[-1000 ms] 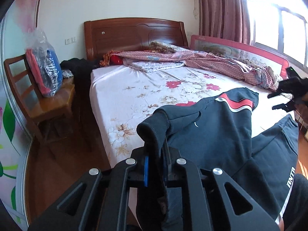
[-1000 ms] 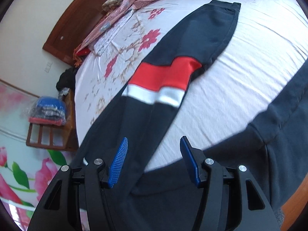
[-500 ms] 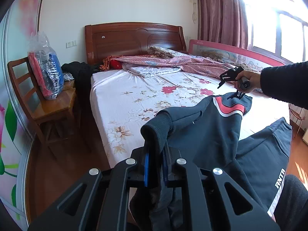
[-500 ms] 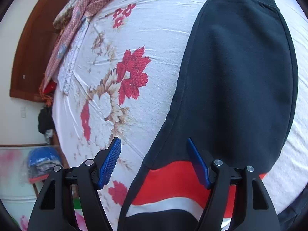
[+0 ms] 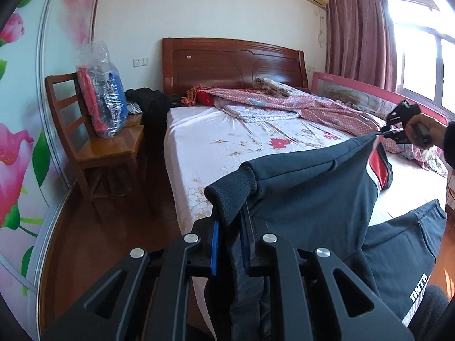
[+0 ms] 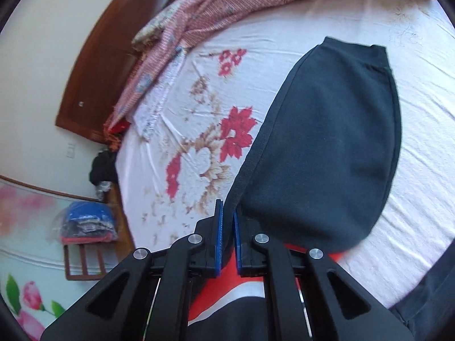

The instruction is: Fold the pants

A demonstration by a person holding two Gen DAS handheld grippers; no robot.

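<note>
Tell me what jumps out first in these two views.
The dark pants stretched in the air above the flowered bed, with a red and white band partway down the leg. The left tongs clamp the ribbed waistband up close, while the right tongs pinch the leg's edge farther out. Behind, a bagged bundle sits on a wooden chair.

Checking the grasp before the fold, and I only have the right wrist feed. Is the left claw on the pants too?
Observer: Yes. The left claw is shut on a ribbed band of the pants.
Operator: Fabric between the claws?
Observer: Stretched in the air above the bed, up to the right claw.
Operator: Rest of the pants?
Observer: Another part drapes lower at near right, white lettering showing.
</note>
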